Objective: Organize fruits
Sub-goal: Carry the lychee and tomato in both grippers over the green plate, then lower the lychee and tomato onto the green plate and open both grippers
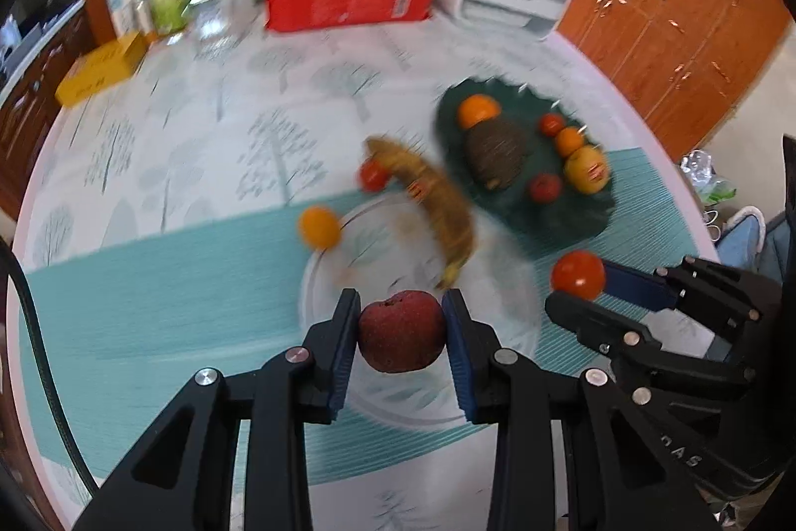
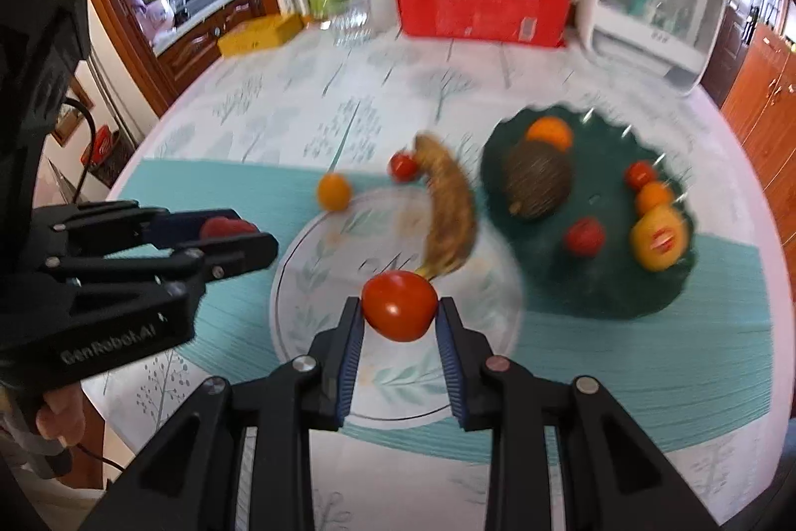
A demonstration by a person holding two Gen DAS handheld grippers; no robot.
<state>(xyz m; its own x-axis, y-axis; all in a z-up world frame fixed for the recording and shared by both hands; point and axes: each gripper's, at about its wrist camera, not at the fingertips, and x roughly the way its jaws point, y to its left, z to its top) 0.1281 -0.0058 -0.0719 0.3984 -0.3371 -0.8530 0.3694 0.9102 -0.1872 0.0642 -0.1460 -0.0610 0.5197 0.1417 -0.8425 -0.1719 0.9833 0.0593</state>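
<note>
My left gripper [image 1: 402, 307] is shut on a dark red apple [image 1: 402, 331], held above the clear glass plate [image 1: 323, 282]. My right gripper [image 2: 399, 312] is shut on a red tomato [image 2: 399, 306] over the same glass plate [image 2: 308, 262]; that tomato [image 1: 578, 274] and gripper also show at the right of the left wrist view. A spotted banana [image 2: 447, 212] lies across the plate's far rim. The dark green plate [image 2: 597, 282] to the right holds an orange, a brown scaly fruit [image 2: 537, 182], small tomatoes and a yellow stickered fruit [image 2: 659, 240].
A loose orange [image 2: 334, 191] and a small tomato [image 2: 403, 166] lie on the tablecloth beyond the glass plate. At the table's back stand a red box of jars [image 2: 480, 3], a white cabinet [image 2: 651, 3], bottles and a yellow box [image 2: 258, 33]. A hand [image 2: 59, 416] holds the left gripper's handle.
</note>
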